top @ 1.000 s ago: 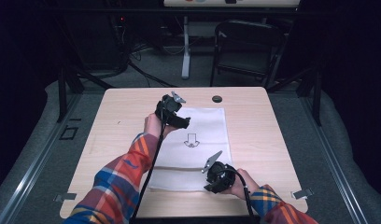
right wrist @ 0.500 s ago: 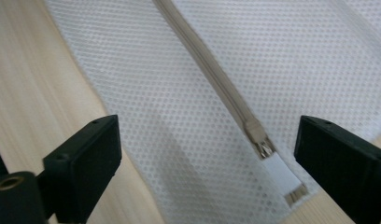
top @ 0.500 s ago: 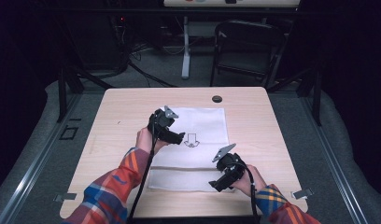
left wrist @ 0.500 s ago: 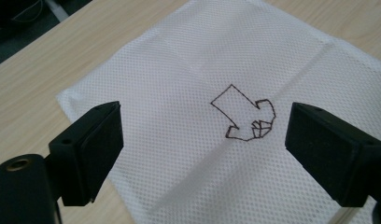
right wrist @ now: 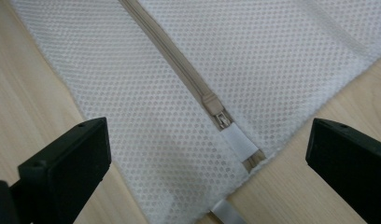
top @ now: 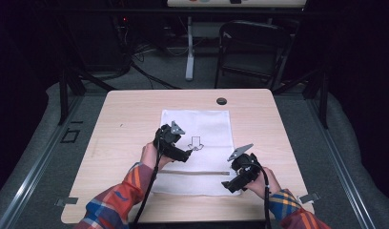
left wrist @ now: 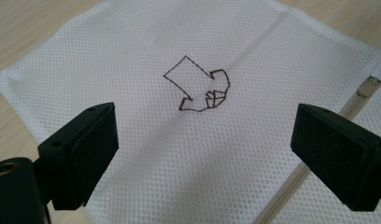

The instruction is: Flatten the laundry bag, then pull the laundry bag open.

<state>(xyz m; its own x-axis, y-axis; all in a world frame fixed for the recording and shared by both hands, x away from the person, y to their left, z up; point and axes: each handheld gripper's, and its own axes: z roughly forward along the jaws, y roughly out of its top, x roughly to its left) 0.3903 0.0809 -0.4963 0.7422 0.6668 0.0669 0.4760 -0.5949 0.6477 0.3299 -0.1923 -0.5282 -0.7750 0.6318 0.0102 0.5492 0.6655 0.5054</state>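
White mesh bag (top: 198,143) flat on wooden counter (top: 126,114), roughly centre, zip side twd the person. Beige zipper (top: 195,172) across near end of bag; slider (right wrist: 221,116) close to bag's right edge, w/ white tab (right wrist: 240,142) just past it. Stitched arrow outline (left wrist: 195,86) on mesh mid-bag.

Left gripper (top: 189,153) over middle of bag, near the arrow; fingers (left wrist: 81,144) spread wide, having just opened further, nothing betw. them, only mesh below. No contact w/ fabric visible.

Right gripper (top: 227,187) at bag's near right corner, beside zipper end; fingers (right wrist: 72,158) wide apart, also just opened, nothing gripped; slider and tab lying in the gap, untouched.

Plaid sleeves (top: 121,200) entering from bottom edge in high view. Small dark round spot (top: 221,101) on counter beyond bag, well apart. Folding chair (top: 250,47) on floor behind.
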